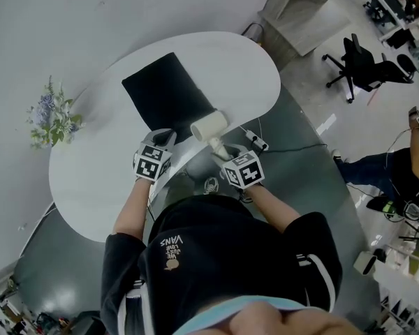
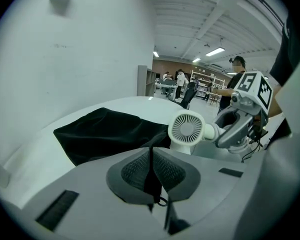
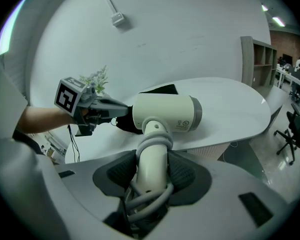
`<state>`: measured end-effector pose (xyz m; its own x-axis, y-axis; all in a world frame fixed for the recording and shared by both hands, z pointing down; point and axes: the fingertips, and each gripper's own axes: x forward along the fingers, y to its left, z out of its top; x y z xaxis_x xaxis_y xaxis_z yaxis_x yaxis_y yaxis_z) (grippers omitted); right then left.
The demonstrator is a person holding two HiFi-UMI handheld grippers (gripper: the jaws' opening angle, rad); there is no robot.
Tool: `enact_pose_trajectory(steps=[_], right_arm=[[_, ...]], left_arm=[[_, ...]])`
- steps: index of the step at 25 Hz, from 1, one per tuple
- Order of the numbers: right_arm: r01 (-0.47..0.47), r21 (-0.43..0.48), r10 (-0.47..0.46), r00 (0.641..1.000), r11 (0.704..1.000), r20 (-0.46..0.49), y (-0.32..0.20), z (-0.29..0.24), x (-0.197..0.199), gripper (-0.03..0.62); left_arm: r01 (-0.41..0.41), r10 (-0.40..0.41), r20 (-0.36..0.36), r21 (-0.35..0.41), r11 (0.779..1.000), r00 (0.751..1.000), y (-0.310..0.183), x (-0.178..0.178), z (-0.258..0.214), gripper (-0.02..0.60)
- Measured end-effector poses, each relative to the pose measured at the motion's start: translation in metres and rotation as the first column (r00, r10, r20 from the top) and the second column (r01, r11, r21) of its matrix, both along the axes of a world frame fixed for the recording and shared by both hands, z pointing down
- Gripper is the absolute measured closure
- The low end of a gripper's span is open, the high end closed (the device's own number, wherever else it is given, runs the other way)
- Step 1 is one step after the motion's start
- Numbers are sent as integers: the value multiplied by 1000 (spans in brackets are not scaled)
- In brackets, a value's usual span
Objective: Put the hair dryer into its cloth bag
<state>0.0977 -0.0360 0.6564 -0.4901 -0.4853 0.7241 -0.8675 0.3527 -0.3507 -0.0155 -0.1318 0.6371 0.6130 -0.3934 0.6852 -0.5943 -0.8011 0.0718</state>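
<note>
The black cloth bag point(image 1: 169, 96) lies flat on the white round table point(image 1: 91, 187). My left gripper point(image 1: 165, 137) is at the bag's near edge, and in the left gripper view its jaws point(image 2: 151, 156) are shut on a thin fold of the black cloth point(image 2: 110, 131). The white hair dryer point(image 1: 209, 126) hangs just right of the bag's near corner, barrel level. My right gripper point(image 3: 152, 169) is shut on its handle, which has the cord wound round it. The dryer's rear grille point(image 2: 186, 128) faces my left gripper, with the right gripper point(image 2: 235, 129) behind it. The left gripper point(image 3: 97, 109) sits beside the dryer's barrel point(image 3: 165, 113).
A bunch of pale flowers point(image 1: 52, 117) stands at the table's left edge. A white power strip with cable point(image 1: 257, 140) lies below the table's right rim. A black office chair point(image 1: 359, 65) and a seated person point(image 1: 405, 173) are off to the right on the floor.
</note>
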Motion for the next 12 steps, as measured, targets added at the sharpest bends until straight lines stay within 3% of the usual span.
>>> enact_pose_trajectory(steps=[12], right_arm=[[110,-38,-111,993,993,-24,33,13,-22,387]], left_arm=[[11,-5,-74,79,997,997,15,21,-35,548]])
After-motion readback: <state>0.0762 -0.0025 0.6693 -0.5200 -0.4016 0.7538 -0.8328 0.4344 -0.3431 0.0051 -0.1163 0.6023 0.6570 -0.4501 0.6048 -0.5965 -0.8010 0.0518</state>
